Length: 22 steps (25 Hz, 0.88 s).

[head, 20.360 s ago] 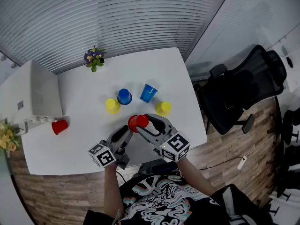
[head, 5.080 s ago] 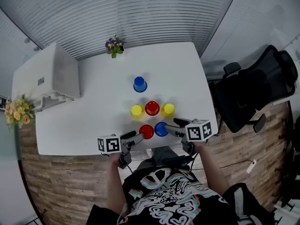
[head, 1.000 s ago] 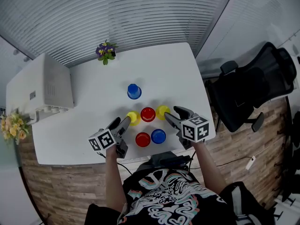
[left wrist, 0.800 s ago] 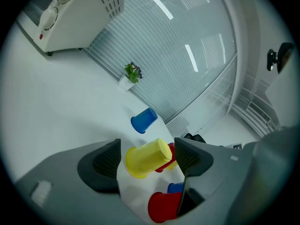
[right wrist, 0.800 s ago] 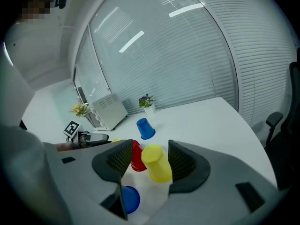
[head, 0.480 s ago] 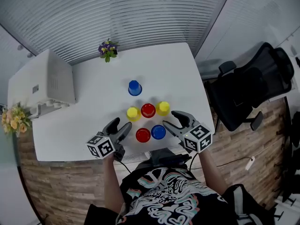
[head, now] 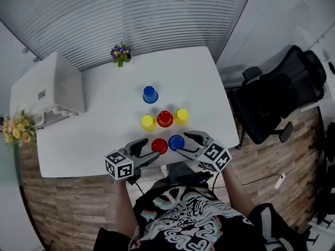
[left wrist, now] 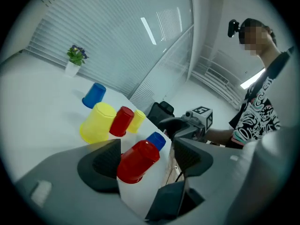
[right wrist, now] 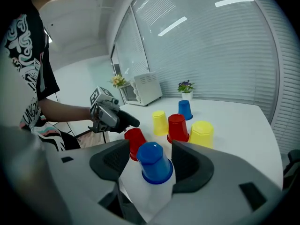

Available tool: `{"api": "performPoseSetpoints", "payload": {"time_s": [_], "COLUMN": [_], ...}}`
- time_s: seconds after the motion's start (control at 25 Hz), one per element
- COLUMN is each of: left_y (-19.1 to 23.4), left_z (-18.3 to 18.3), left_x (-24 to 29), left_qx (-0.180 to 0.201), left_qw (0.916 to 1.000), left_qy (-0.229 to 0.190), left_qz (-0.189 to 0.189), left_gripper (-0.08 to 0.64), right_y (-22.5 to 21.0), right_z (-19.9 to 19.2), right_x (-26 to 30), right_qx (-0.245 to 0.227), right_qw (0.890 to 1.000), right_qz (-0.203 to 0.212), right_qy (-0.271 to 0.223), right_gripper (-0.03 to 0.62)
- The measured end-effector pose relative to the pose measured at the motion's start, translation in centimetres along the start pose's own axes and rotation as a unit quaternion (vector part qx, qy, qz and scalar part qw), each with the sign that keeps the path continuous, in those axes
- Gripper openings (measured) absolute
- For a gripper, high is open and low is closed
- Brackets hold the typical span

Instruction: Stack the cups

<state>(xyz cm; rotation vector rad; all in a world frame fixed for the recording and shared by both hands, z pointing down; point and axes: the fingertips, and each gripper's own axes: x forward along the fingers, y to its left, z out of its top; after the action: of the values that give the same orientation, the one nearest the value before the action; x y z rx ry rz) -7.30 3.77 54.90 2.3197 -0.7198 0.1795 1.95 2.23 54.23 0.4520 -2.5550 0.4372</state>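
Six upturned cups stand on the white table. A blue cup is farthest out. Behind the near pair runs a row of yellow cup, red cup and yellow cup. My left gripper is open around the near red cup, with a gap at the right pad. My right gripper has the near blue cup between its jaws, which are opening and clear of the cup on both sides.
A white appliance and yellow flowers occupy the table's left end. A small flower pot sits at the far edge. A black office chair stands to the right. The near table edge runs just under both grippers.
Both grippers have drawn in from either side toward the near pair of cups. The red cup now sits between the left jaws and the blue cup between the right jaws.
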Motion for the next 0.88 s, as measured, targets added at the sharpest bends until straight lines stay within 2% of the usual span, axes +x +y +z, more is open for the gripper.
{"api": "performPoseSetpoints", "payload": {"time_s": [0.12, 0.24, 0.64, 0.88], "left_y": [-0.7, -0.6, -0.4, -0.5], "left_z": [-1.6, -2.3, -1.8, -1.7], "left_x": [0.9, 1.5, 2.3, 2.8], "left_qx": [0.025, 0.052, 0.103, 0.129], "left_qw": [0.9985, 0.9962, 0.9921, 0.9882], "left_qy": [0.047, 0.07, 0.06, 0.063], "left_qz": [-0.012, 0.0, 0.039, 0.053], "left_gripper": [0.344, 0.344, 0.339, 0.286], "right_y": [0.2, 0.1, 0.0, 0.3], "right_z": [-0.9, -1.3, -2.1, -2.4], "right_x": [0.3, 0.6, 1.5, 2.2], "right_qx": [-0.017, -0.025, -0.034, -0.063], "right_qw": [1.0, 0.999, 0.998, 0.996], "right_qz": [0.001, 0.0, -0.014, -0.026], "right_qy": [0.019, 0.025, 0.041, 0.06], "right_gripper": [0.282, 0.282, 0.282, 0.267]}}
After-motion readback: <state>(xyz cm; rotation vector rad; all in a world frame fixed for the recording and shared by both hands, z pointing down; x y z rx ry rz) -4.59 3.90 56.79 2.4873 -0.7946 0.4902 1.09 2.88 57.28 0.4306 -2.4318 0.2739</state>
